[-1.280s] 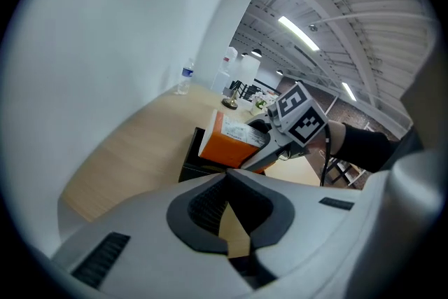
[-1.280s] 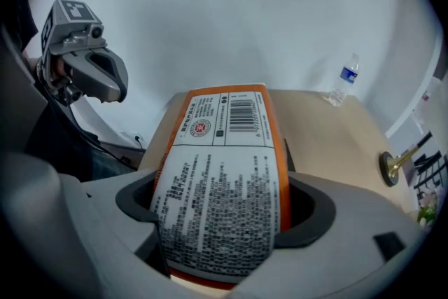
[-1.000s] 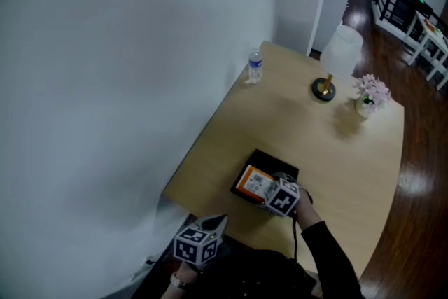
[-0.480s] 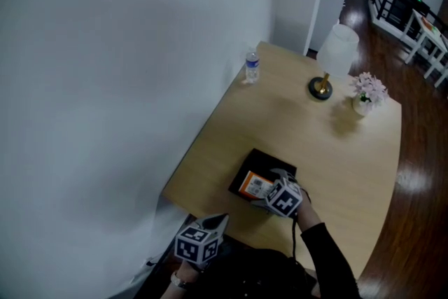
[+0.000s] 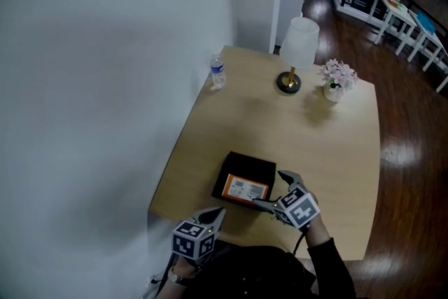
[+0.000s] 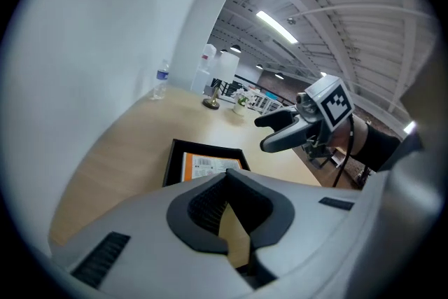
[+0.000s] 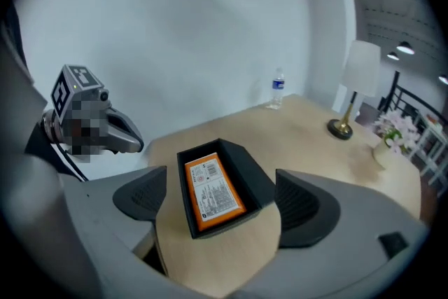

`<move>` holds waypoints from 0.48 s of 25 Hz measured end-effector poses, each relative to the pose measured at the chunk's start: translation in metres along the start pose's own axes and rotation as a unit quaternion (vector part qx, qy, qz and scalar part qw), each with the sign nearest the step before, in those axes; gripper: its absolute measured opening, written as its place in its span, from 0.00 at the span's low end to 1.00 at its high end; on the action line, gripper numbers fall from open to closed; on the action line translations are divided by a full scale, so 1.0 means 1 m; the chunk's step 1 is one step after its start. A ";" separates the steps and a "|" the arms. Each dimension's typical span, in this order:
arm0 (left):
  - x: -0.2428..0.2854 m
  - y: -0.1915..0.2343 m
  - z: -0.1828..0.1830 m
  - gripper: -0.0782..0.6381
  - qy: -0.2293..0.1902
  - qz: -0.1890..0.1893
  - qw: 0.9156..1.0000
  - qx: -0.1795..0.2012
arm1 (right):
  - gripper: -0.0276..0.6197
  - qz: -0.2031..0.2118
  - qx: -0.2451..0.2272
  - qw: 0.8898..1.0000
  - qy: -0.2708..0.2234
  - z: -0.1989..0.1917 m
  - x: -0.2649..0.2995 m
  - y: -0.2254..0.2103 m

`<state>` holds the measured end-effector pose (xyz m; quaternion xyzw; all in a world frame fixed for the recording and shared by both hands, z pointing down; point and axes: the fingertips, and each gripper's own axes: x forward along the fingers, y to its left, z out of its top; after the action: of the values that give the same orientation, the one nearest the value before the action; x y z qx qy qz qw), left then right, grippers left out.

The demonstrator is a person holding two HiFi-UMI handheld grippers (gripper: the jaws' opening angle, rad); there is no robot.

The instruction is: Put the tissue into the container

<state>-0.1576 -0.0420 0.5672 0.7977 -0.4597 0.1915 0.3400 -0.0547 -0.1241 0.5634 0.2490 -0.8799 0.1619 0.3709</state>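
Observation:
A black open container sits near the front edge of the wooden table. An orange tissue pack with a white label lies flat inside it. My right gripper hovers just right of the container's near corner, jaws open with nothing between them. In the right gripper view the container and pack lie ahead of the spread right gripper. My left gripper hangs off the table's front edge, shut and empty. The left gripper view shows its jaws closed, with the container beyond.
A water bottle stands by the white wall at the table's far left. A white-shaded lamp and a small pot of pink flowers stand at the far edge. Dark wood floor lies right of the table.
My right gripper has drawn back from over the container toward the front right, leaving the orange pack inside. The head view has shifted. The left gripper stays put.

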 end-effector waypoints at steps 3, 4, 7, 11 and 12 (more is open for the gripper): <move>0.012 -0.012 0.008 0.11 0.009 -0.025 0.999 0.024 | 0.80 -0.033 0.068 0.997 -0.017 -0.018 -0.034 -0.014; 0.017 -0.017 0.011 0.11 0.012 -0.034 0.999 0.032 | 0.79 -0.047 0.090 0.995 -0.021 -0.026 -0.044 -0.019; 0.034 -0.034 0.017 0.11 0.023 -0.062 0.996 0.058 | 0.66 -0.099 0.157 0.982 -0.035 -0.057 -0.074 -0.037; 0.053 -0.058 0.023 0.11 0.039 -0.097 0.990 0.093 | 0.22 -0.168 0.229 0.957 -0.060 -0.101 -0.114 -0.051; 0.057 -0.063 0.024 0.11 0.042 -0.103 0.989 0.101 | 0.06 -0.183 0.239 0.951 -0.067 -0.110 -0.122 -0.053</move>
<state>-0.0742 -0.0720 0.5624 0.8622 -0.3392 0.2340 0.2948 0.1113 -0.0766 0.5533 0.4978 -0.7775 0.2795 0.2638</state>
